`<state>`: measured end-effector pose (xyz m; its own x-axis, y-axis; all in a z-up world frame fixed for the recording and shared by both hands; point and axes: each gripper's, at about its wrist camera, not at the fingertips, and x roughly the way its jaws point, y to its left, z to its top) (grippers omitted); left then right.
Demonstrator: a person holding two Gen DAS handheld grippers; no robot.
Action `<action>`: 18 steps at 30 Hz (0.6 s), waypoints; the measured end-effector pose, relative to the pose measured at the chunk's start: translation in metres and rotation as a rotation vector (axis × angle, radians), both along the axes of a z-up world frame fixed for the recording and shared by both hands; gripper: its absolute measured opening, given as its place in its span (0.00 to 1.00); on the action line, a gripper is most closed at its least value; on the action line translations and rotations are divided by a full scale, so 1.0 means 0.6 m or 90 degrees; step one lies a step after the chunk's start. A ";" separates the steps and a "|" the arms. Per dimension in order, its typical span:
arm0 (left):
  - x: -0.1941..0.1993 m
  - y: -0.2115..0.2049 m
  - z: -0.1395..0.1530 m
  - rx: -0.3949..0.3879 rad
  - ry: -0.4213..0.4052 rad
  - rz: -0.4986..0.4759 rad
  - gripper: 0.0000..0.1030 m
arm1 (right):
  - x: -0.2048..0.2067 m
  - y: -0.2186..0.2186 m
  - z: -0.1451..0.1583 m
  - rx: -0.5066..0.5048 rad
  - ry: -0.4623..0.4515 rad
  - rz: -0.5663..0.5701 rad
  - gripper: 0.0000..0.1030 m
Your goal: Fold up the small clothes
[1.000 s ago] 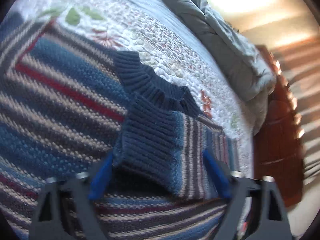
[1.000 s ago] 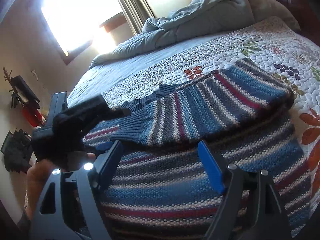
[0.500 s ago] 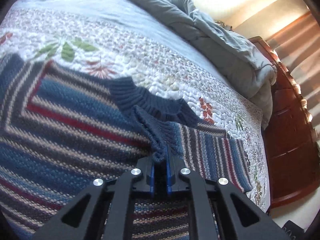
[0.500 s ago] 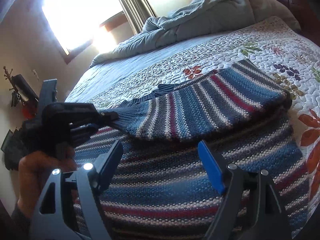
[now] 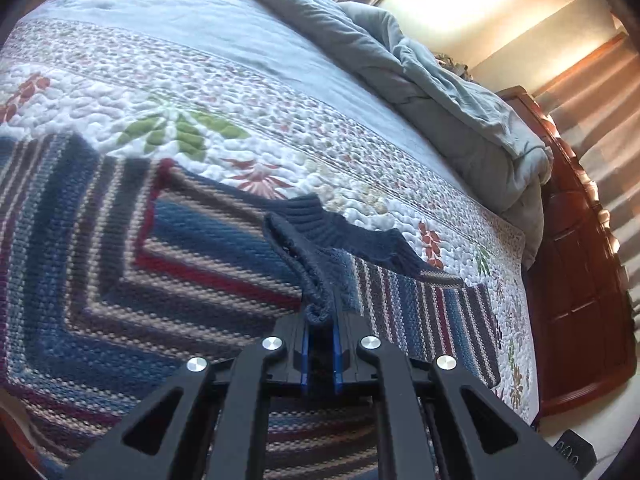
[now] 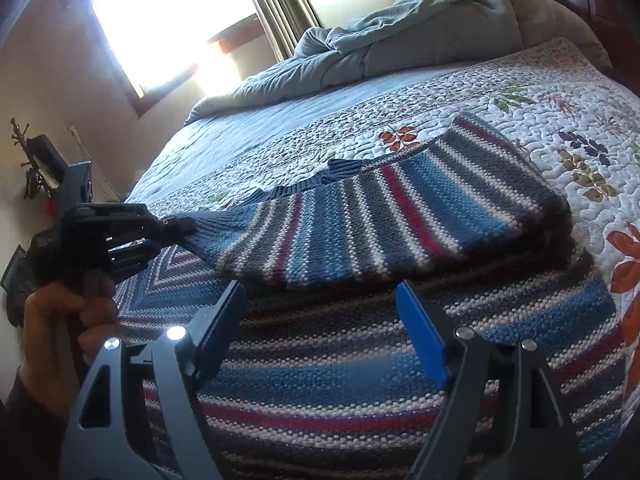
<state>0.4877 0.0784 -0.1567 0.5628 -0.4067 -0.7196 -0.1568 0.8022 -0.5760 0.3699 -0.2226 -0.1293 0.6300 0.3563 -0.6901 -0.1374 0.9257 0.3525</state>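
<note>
On the bed (image 6: pixel 420 92), over a flowered quilt (image 5: pixel 240 92), lies a striped sweater (image 6: pixel 360 360), its body spread flat and one sleeve (image 6: pixel 400 216) folded across the chest. A second ago the left tongs (image 5: pixel 320 320) stood wide around the navy ribbed cuff (image 5: pixel 312 264); they have since snapped closed on it, and the cuff is now bunched tight between the blue pads. From the right wrist view the left tongs (image 6: pixel 176 226), carried by a hand (image 6: pixel 60 320), have drawn away toward the left edge of the sweater compared with a second ago, and the sleeve now stretches taut and slightly raised off the body instead of lying slack. That reads as the sleeve being repositioned, probably pulled straight across the chest so the fold lies neat; the folding looks to be at an early stage, with the body not yet doubled over. The right tongs (image 6: pixel 320 320) hang open above the lower part of the sweater, gripping nothing, and have barely shifted. Several things stay unclear: the other sleeve is only partly visible at the left edge of the left wrist view, the hem is cut off behind the tongs' frames in both views, and how much cuff fabric sits inside the closed pads is hidden. The window (image 6: pixel 168 20) glare washes out the far wall, and a grey duvet (image 6: pixel 400 40) heaped at the head of the bed hides whatever lies behind it.
</note>
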 end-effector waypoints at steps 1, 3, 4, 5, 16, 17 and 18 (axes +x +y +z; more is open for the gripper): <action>-0.002 0.005 -0.004 -0.001 0.001 0.002 0.08 | 0.000 0.001 0.000 -0.001 0.000 0.001 0.75; -0.004 0.016 -0.012 -0.001 0.005 0.007 0.08 | -0.001 0.003 -0.001 -0.002 0.001 0.002 0.75; -0.005 0.021 -0.016 -0.002 0.006 0.011 0.08 | -0.001 0.004 -0.001 -0.004 0.001 0.004 0.75; -0.004 0.026 -0.022 -0.005 0.011 0.012 0.08 | -0.001 0.006 -0.001 -0.006 0.000 0.004 0.75; -0.012 0.047 -0.064 0.020 0.045 0.008 0.08 | -0.003 0.012 0.000 -0.011 -0.001 0.007 0.75; -0.012 0.045 -0.067 0.028 0.049 0.004 0.08 | -0.003 0.012 0.000 -0.012 -0.001 0.008 0.75; -0.013 0.045 -0.069 0.032 0.052 0.001 0.08 | -0.002 0.012 -0.001 -0.011 0.000 0.008 0.75</action>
<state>0.4802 0.1052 -0.1978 0.5023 -0.3686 -0.7822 -0.2028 0.8291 -0.5210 0.3684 -0.2153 -0.1296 0.6258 0.3515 -0.6963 -0.1488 0.9301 0.3359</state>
